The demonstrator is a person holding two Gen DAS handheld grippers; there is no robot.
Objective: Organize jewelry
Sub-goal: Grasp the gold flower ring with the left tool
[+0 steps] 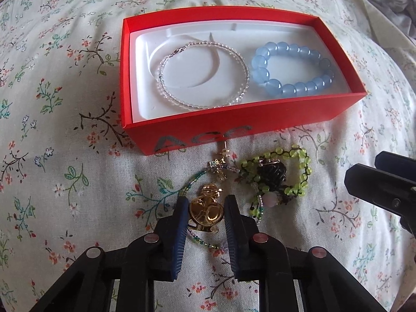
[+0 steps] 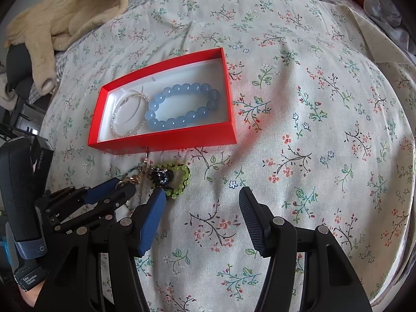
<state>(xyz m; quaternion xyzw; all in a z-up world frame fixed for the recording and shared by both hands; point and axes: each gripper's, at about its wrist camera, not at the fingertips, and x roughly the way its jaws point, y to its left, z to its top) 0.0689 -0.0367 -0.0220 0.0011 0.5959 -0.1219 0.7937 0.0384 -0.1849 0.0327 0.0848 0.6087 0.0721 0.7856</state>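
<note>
Directly between the two blue pads of the left gripper [image 1: 205, 214] sits a gold brooch [image 1: 206, 214], a shiny rounded piece lying on a floral bedsheet [image 1: 65, 156]. Its rounded body fills nearly all the gap between the pads; they flank it on either side, narrowed around it, but whether they already press on the metal cannot be told. A thin beaded chain [image 1: 166, 189] in teal and green trails out from under the brooch to both sides, so it may drag along when the brooch rises.

Just beyond the brooch, to its right in the left wrist view, lies a green beaded bracelet [image 1: 280, 176] tangled with a dark ornament [image 1: 270, 174] and a small gold earring [image 1: 223, 156]. This heap rests just in front of the near wall of a red box [image 1: 182, 132], and the earring appears to touch that wall.

Inside the box, on its white liner, a clear crystal bracelet [image 1: 202, 75] lies on the left and a blue bead bracelet [image 1: 291, 70] on the right, side by side. The box lies straight ahead of the left gripper, past the heap, with its long side facing it.

Over on the right, the right gripper [image 2: 202, 208] hangs with its fingers spread wide above bare sheet, holding nothing, near the green bracelet but farther from the brooch than the left one
</note>
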